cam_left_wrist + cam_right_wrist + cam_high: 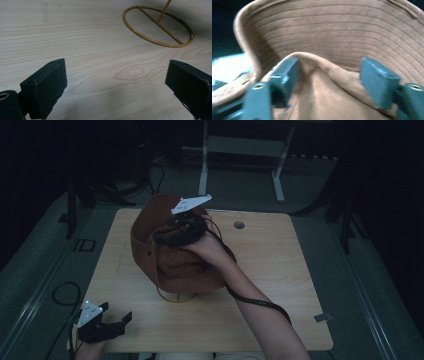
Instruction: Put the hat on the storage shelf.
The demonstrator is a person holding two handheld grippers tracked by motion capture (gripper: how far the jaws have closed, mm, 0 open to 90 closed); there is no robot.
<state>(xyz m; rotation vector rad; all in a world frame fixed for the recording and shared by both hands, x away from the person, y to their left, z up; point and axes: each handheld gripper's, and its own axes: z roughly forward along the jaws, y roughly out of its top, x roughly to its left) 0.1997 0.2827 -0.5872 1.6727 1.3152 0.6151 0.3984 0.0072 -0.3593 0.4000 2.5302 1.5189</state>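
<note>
A brown brimmed hat (172,265) sits on a thin yellow wire stand in the middle of the table. The stand's ring base (175,296) (157,26) rests on the wood. My right gripper (159,238) is at the hat's top, held in a hand reaching from the lower right. In the right gripper view its jaws (328,75) stand open on either side of a raised fold of the hat (337,32). My left gripper (116,312) (116,80) is open near the table's front left corner, just above the wood, with nothing between its fingers.
The light wooden table (280,270) has a round cable hole (239,225) at the back. A white desk frame (205,165) stands behind the table on the grey floor. A black cable (65,292) loops on the floor at the left.
</note>
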